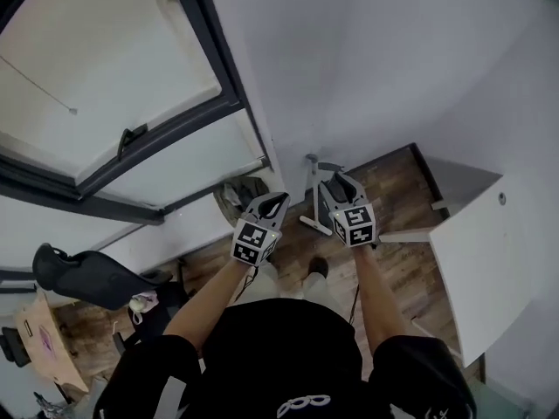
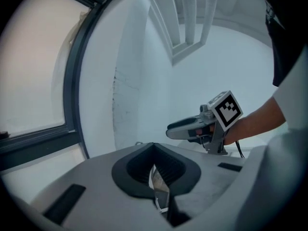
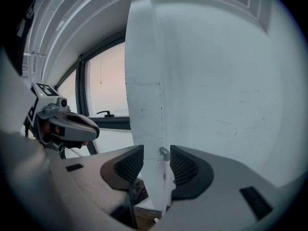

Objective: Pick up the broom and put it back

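The broom (image 1: 311, 190) stands upright against the white wall corner, its grey handle top near the wall and its foot on the wooden floor. My right gripper (image 1: 332, 180) is open just to the right of the handle. In the right gripper view the handle's small hanging loop (image 3: 164, 152) shows in the gap between the parted pads (image 3: 185, 166), and neither pad presses on it. My left gripper (image 1: 278, 202) hovers to the left of the broom, its jaws shut with nothing in them (image 2: 154, 148). The right gripper (image 2: 195, 128) shows beside it.
A dark-framed window (image 1: 131, 138) with a handle fills the upper left. A white cabinet (image 1: 476, 260) stands at the right. A dark bundle (image 1: 240, 192) lies on the floor under the window, and a black chair (image 1: 87, 278) sits at the left.
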Demonstrator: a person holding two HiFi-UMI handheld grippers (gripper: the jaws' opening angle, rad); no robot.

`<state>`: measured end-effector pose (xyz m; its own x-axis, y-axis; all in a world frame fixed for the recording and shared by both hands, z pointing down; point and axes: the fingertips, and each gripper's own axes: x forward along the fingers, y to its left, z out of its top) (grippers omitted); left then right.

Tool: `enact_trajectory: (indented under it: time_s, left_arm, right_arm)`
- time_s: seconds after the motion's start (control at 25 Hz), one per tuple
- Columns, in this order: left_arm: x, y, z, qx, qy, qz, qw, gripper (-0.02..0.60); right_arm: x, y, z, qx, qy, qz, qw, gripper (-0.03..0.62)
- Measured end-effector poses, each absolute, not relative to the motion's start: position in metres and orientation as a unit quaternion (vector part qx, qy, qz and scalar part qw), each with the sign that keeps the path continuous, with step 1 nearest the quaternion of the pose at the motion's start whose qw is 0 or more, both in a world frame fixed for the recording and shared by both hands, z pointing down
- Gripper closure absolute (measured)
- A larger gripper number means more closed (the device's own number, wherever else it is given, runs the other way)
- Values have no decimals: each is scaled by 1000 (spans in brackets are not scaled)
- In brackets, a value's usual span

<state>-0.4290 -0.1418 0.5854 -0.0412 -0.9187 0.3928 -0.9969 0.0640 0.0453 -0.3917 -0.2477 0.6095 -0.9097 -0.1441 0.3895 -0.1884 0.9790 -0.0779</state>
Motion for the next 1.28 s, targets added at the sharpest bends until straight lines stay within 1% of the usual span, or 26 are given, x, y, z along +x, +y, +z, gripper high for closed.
enact_trajectory:
  time_s: [0.2,0.48,0.8,1.28]
  left_arm:
    - [-429,-155,600,703,-681,125,161,565]
    - [-438,-172,619,697,-682,119,185,565]
    - [-448,-185,641,669,-705,125,202,565]
    - [-434,-187,662,663,-704,137,215,565]
  right_arm:
    - [-406,-260,635,107,-970,64,208,424]
    - [-423,-274,667,116,-964,89,221,418]
    - [-435,-280,708,86,-962,91,244,405]
    - [-442,-285,748,61,-960,89,257,399]
